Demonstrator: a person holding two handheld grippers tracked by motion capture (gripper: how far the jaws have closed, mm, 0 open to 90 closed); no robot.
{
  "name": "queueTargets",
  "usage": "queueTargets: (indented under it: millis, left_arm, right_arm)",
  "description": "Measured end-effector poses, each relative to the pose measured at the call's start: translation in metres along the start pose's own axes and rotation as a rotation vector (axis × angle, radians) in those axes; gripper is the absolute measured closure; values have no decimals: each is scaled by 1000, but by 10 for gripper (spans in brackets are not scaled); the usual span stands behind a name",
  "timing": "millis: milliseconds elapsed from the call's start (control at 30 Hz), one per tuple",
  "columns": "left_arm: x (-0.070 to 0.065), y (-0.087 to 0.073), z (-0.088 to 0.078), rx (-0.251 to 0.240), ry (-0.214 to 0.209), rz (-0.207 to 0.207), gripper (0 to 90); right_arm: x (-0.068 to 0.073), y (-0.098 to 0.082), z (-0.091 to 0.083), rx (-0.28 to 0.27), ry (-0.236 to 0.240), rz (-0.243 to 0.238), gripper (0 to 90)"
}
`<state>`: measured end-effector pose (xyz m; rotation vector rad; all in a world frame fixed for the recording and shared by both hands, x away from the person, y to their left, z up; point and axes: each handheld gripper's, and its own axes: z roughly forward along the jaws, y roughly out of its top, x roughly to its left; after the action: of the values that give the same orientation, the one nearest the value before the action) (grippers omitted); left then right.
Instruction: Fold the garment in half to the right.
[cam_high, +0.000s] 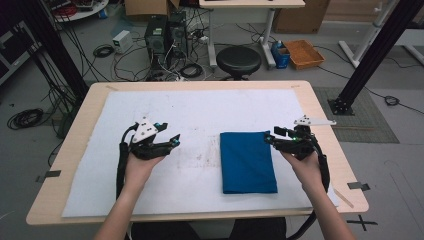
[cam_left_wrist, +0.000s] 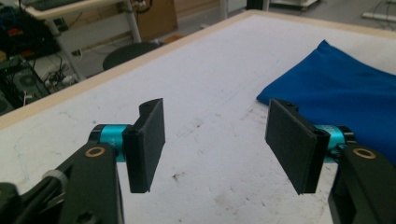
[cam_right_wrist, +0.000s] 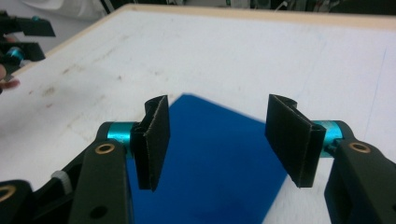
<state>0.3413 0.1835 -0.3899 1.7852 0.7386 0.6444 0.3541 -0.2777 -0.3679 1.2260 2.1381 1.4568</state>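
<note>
Both tools, left tool and right tool, gape released beside the folded blue cloth, which looks soft, light and limp, best pinched at an edge or corner.

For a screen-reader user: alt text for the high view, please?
A folded blue cloth lies flat on a white mat covering a table. A person holds an open tool in each hand, left tool apart from the cloth, right tool at its far right corner.

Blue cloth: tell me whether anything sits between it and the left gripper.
Nothing visible does. The blue cloth lies folded flat on the white mat, and only bare, lightly stained mat separates it from the left gripper, whose jaws stand open and empty.
</note>
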Motion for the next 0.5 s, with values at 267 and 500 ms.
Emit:
queueTargets:
  millis: [267, 500]
  left_arm:
    - [4, -2, -20, -67, -23, -68, 314]
    - [3, 2, -28, -6, -15, -119, 293]
  right_arm:
    - [2, 11, 0, -29, 68, -13, 329]
    - [-4, 1, -10, -29, 39, -43, 280]
